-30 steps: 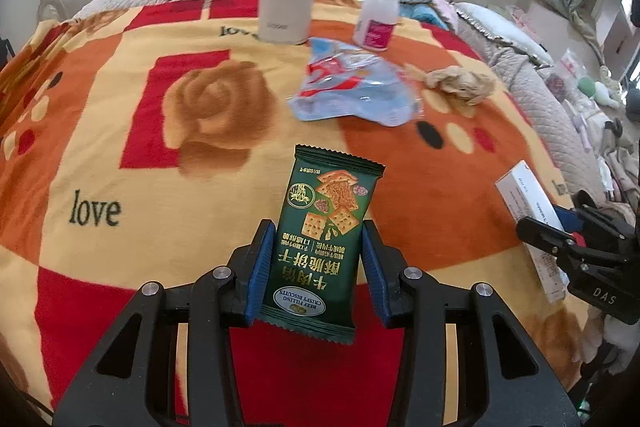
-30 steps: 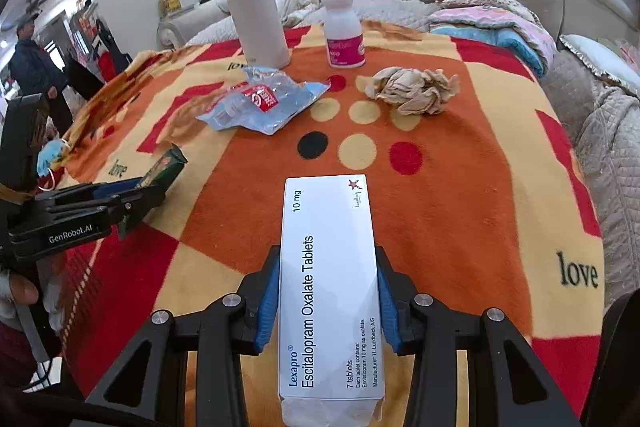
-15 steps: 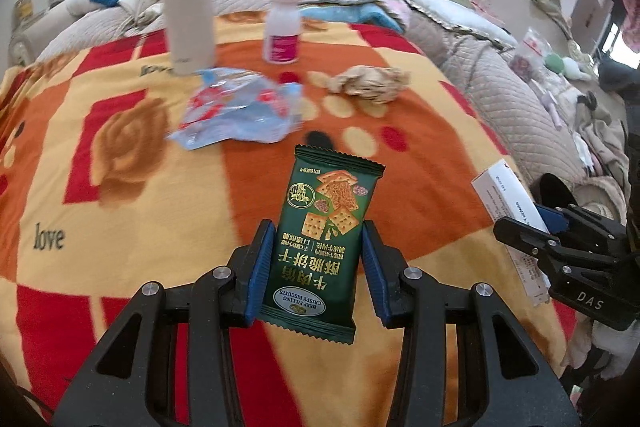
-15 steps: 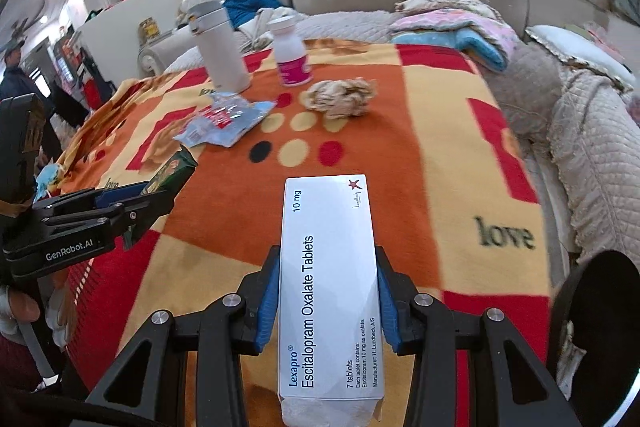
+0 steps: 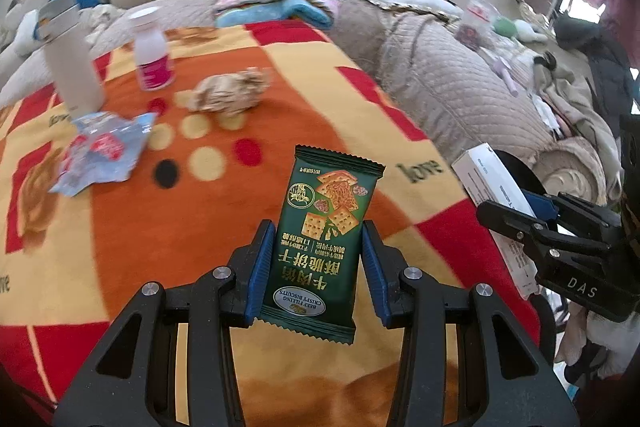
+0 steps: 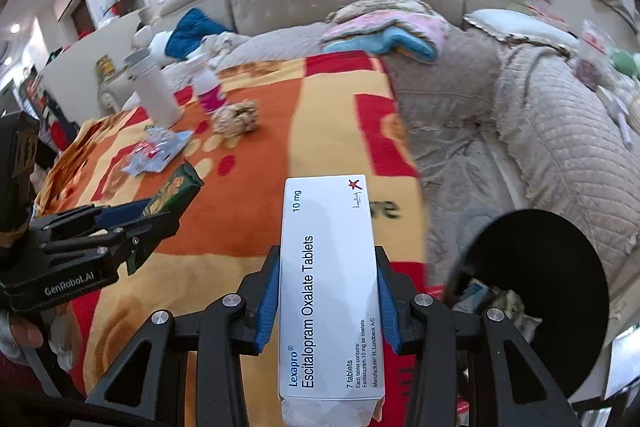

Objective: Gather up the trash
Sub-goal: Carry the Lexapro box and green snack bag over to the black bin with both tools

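Left gripper (image 5: 316, 259) clamps the biscuit packet (image 5: 326, 239); right gripper (image 6: 328, 307) clamps the tablet box (image 6: 330, 287), long axis along the fingers. Black bin (image 6: 560, 291) lies lower right, nearer the right gripper.

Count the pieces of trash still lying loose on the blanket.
2: the crumpled blue wrapper near the tall white flask, and the wadded tissue beside the pink-labelled bottle. Others could be hidden outside both views.
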Tool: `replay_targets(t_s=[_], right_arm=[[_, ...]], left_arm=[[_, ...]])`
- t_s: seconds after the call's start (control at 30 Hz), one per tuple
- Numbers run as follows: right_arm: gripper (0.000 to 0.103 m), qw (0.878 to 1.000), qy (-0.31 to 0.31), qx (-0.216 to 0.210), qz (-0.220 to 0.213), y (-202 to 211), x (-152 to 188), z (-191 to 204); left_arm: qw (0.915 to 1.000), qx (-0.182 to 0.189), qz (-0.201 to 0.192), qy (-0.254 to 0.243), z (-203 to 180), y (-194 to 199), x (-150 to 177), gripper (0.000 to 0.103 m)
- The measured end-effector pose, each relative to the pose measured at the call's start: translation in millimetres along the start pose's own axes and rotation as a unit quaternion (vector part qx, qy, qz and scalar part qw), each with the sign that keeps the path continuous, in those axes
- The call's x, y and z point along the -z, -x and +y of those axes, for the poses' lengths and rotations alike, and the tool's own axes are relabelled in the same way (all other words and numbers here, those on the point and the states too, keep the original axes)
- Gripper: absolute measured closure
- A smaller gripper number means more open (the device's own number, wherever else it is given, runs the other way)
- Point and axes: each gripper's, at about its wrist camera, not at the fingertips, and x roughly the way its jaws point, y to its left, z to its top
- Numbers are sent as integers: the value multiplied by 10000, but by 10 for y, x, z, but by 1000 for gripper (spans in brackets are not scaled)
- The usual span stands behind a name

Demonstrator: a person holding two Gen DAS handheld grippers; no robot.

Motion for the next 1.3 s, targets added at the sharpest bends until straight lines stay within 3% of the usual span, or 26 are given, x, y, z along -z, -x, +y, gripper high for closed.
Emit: replay_targets(t_s=[0.5, 0.9, 1.3], right_arm=[[62, 9964, -743, 390, -106, 248, 155, -825], [62, 9872, -1390, 787, -28, 310, 365, -1508], [62, 9792, -1814, 910, 49, 245, 506, -1853]], left_arm=[[9975, 392, 204, -549, -779, -310, -138, 62], [9915, 987, 442, -723, -1383, -581, -300, 62], [9852, 1276, 769, -846, -1817, -897, -307, 62]])
